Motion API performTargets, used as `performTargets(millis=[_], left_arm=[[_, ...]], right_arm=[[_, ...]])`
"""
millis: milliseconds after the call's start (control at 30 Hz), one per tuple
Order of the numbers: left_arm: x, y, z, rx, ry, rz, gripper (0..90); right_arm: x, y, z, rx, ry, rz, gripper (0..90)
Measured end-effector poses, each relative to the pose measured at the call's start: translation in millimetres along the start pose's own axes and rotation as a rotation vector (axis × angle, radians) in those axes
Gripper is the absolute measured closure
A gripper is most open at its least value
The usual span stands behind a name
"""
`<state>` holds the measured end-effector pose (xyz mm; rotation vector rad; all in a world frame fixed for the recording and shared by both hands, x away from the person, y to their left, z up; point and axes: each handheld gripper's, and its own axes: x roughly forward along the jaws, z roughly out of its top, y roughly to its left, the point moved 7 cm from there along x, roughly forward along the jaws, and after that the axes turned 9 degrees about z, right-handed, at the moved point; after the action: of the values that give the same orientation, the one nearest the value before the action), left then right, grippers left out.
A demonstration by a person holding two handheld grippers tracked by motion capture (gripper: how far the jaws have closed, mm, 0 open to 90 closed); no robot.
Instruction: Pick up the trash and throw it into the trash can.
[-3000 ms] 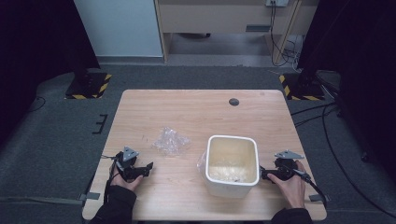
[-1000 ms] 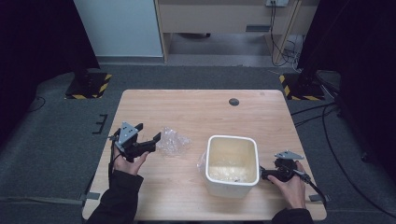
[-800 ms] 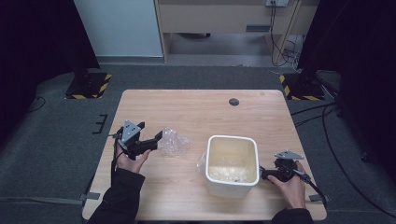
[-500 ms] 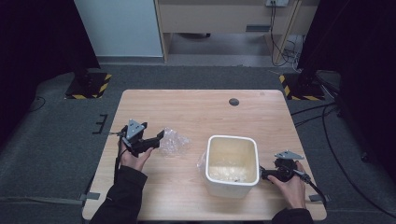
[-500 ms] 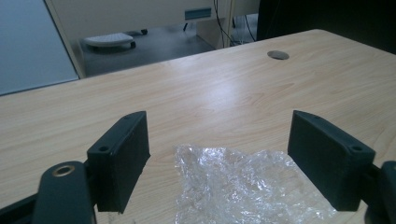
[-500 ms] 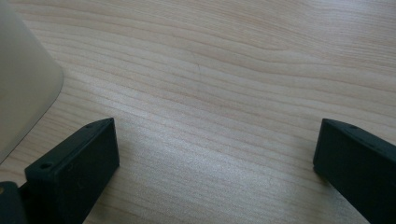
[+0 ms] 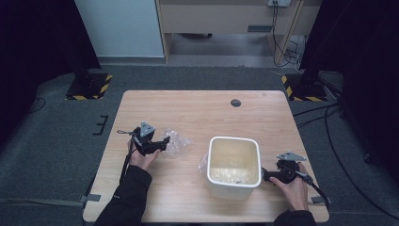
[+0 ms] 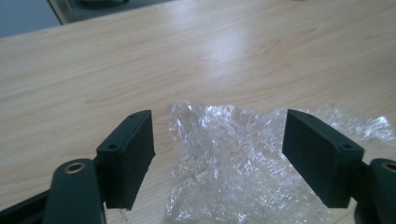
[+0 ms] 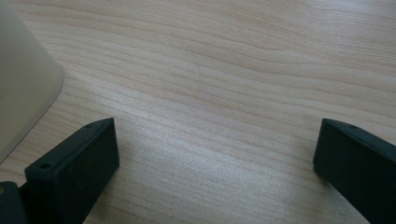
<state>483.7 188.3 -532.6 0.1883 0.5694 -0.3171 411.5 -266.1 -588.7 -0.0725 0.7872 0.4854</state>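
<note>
A crumpled piece of clear plastic wrap [image 7: 176, 142] lies on the wooden table [image 7: 202, 117], left of centre. My left gripper [image 7: 162, 144] is at its left edge, open, and in the left gripper view the plastic wrap [image 8: 233, 158] sits between the two spread jaws, which stand apart from it on either side. A white square bin [image 7: 234, 165] stands right of centre, with pale bits on its floor. My right gripper [image 7: 264, 176] rests open on the table against the bin's right side. In the right gripper view the bin's wall [image 9: 23, 84] shows at the left, with bare wood between the jaws.
A small dark round hole [image 7: 235, 102] sits near the table's far edge. A little clear plastic pokes out at the bin's left side [image 7: 204, 164]. Cables [image 7: 324, 127] run over the grey floor to the right, past the table's edge.
My left gripper has travelled from the table's front left up and to the right, reaching the plastic wrap with its jaws open around it. The right gripper and the bin have stayed put.
</note>
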Motion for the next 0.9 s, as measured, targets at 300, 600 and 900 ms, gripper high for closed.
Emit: performTargets(millis=[300,600,900], left_arm=[[17.5,0.3,-21.6,-0.047,0.075,-0.019,26.5],[24.6,-0.5,-34.4,-0.023,0.141,-0.011,30.3],[24.2,-1.2,-39.0,-0.022,0.162,-0.014,41.3]], right_arm=[[0.0,0.0,0.0,0.0,0.0,0.0,0.4],[0.1,-0.1,0.2,-0.001,0.0,0.0,0.3],[0.1,-0.1,0.1,-0.001,0.0,0.0,0.4]])
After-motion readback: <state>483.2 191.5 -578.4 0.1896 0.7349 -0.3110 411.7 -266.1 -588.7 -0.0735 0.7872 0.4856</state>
